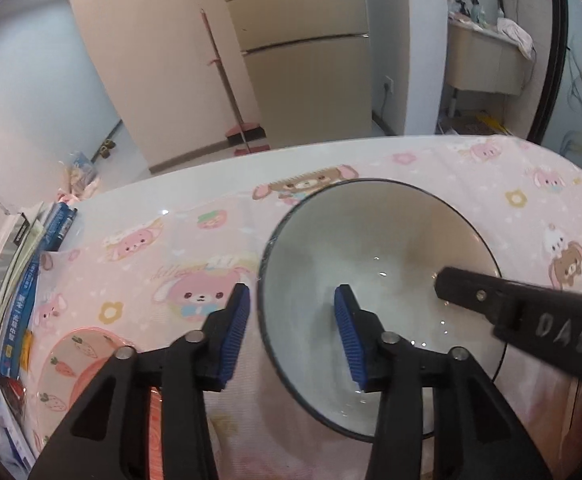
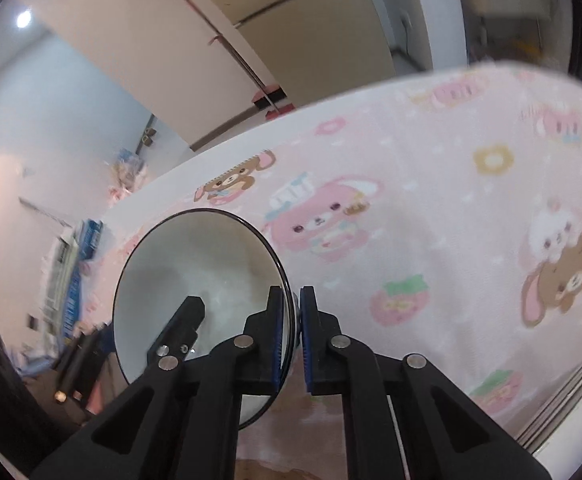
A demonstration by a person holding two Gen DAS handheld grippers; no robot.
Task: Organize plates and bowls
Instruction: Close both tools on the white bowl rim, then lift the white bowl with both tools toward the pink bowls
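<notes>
The white bowl (image 1: 379, 276) with its thin dark rim sits tilted over the pink cartoon-print cloth (image 1: 151, 264) on the tabletop (image 1: 195, 184), its opening turned toward me. My right tongs (image 2: 291, 336) are clamped on the bowl's (image 2: 195, 280) right rim, one blue pad inside the wall and one outside, nearly together. In the left wrist view that same tool comes in from the right as a black finger reaching into the bowl. My left tongs (image 1: 291, 332) stand wide apart around the bowl's left rim: the right pad is inside the bowl, the left pad outside over the cloth, and neither presses the wall. Near left, beside my left finger, lies a pink plate (image 1: 79, 364) printed with carrots and strawberries. Farther left, a pile of books (image 1: 23, 280) sits at the tabletop's edge. Beyond the far edge a broom (image 1: 227, 92) leans against a beige fridge (image 1: 303, 52).
</notes>
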